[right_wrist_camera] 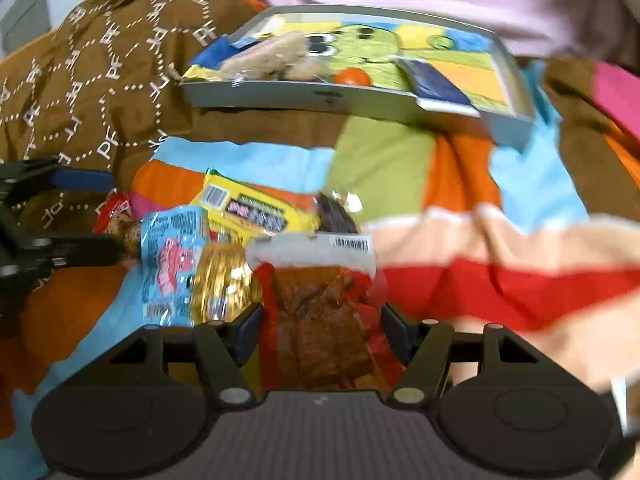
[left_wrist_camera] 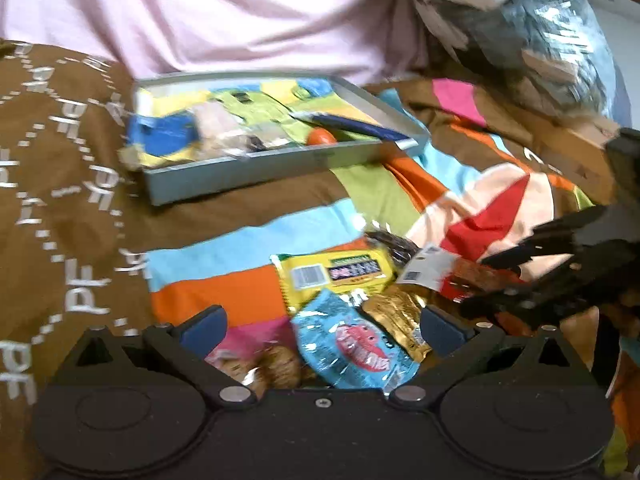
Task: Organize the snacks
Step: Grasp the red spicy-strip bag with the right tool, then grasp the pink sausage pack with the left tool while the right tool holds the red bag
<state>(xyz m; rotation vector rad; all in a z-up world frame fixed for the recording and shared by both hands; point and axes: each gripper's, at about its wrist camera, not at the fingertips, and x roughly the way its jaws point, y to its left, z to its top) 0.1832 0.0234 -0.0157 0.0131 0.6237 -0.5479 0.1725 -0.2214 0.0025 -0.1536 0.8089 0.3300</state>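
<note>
**Both grippers spread wide, low over the pile**

The black left gripper with blue pads (left_wrist_camera: 323, 326) stood low, its jaws spread wide. The matching black right gripper (right_wrist_camera: 322, 330) was likewise low, its blue-padded jaws parted, angled toward the left one.

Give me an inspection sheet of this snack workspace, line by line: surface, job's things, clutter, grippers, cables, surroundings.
Surface: brown lettered bedspread with bright colour patches, rumpled.
Job's things: grey shallow tray with cartoon liner holds a dark blue packet, an orange round sweet and pale wrapped snacks. Loose pile in front: yellow flat packet, light blue foil packet, gold foil packet, red clear-window packet of brown pieces.
Clutter: nothing seen.
Grippers: left gripper open over the pile; right gripper fingers astride the red packet, grip unclear.
Cables: nothing seen.
Surroundings: pink fabric; clear plastic bag of clothes.
</note>
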